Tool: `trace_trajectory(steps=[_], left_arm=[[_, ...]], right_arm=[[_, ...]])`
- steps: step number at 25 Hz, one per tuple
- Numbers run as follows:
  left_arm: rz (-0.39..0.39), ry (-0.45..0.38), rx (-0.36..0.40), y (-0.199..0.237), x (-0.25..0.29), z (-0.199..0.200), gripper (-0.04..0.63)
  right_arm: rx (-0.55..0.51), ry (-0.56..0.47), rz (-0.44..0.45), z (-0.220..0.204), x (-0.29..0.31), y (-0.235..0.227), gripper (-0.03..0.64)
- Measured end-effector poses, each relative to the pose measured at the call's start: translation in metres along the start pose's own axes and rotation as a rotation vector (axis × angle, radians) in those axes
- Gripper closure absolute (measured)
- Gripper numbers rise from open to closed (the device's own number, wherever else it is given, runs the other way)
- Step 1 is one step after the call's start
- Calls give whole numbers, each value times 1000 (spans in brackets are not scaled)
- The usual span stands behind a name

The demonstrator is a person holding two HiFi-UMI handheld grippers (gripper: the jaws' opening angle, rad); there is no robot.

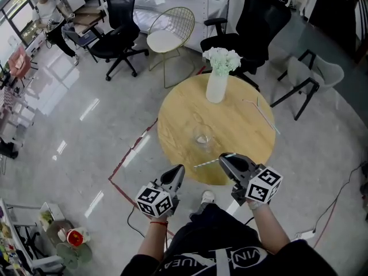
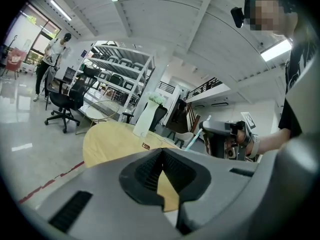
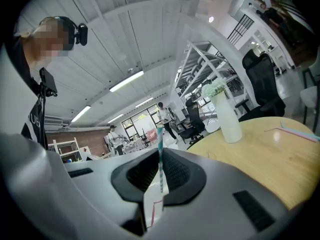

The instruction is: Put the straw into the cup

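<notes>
A clear cup [image 1: 202, 138] stands on the round wooden table [image 1: 241, 131], toward its near side. My right gripper [image 1: 222, 157] is shut on a white and teal striped straw [image 1: 207, 163], which sticks out leftward over the table's near edge, just short of the cup. In the right gripper view the straw [image 3: 160, 156] stands upright between the closed jaws of the right gripper [image 3: 160, 151]. My left gripper [image 1: 179, 171] hovers off the table's near-left edge with its jaws together and nothing in them. The left gripper view shows the right gripper [image 2: 220, 130] holding the straw [image 2: 194, 136].
A white vase of flowers [image 1: 217, 80] stands at the table's far side. Loose straws [image 1: 264, 115] lie on its right part. Office chairs [image 1: 256, 22], a wire chair [image 1: 169, 33] and a grey chair [image 1: 313, 73] ring the table. Red tape [image 1: 131, 152] marks the floor.
</notes>
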State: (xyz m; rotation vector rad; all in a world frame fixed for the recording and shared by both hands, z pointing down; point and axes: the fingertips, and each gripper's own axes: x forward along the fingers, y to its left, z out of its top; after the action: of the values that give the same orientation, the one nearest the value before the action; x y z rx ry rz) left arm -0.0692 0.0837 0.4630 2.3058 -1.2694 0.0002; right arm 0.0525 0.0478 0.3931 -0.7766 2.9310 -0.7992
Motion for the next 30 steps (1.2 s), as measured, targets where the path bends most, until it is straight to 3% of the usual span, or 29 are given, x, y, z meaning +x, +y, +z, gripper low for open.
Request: trace_trajectory(steps=[15, 30], left_arm=[[60, 19, -20, 25, 47, 11, 589], [-3, 74, -15, 53, 79, 24, 589]], right_arm=[[71, -97, 40, 50, 23, -64, 595], [2, -45, -84, 48, 44, -95, 595]])
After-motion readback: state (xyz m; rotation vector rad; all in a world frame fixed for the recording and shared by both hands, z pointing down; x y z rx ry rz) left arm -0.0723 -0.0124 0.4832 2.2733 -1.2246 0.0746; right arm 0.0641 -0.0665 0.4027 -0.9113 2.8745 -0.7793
